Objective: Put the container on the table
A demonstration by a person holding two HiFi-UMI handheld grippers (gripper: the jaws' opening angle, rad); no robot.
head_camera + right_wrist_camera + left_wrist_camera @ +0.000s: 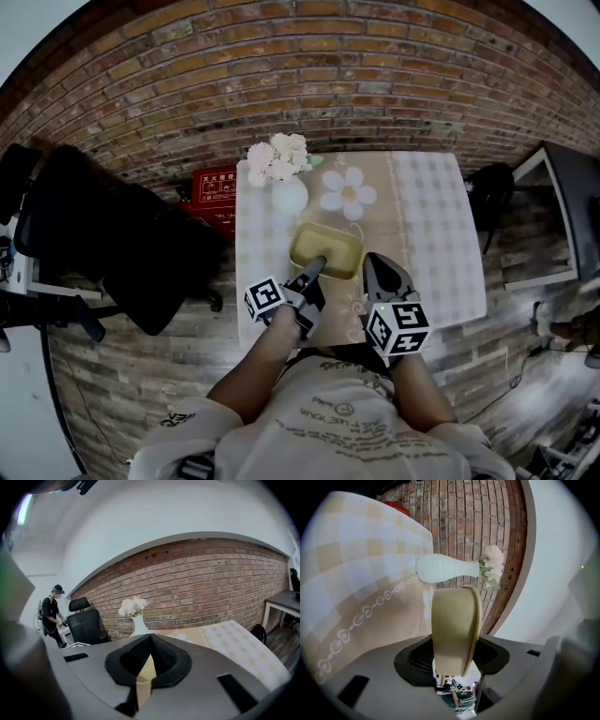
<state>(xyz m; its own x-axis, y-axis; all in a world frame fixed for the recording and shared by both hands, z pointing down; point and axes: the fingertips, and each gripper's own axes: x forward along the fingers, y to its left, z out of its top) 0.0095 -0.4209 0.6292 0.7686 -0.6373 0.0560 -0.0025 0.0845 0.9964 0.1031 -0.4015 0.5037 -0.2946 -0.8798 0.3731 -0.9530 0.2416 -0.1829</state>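
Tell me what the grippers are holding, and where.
Both hold the container: left gripper on its near rim, right gripper on its right edge.

Vase (288,198) close behind container (328,247)

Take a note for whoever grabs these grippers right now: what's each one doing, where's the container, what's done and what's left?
Left gripper: fingers shut on the near wall of the olive-yellow rectangular plastic container.
Right gripper: fingers shut on its near right edge.
Container: above the beige checked-cloth table, before the white ribbed vase; contact unclear.
Done: container at the table. Left: settle it, open both grippers.
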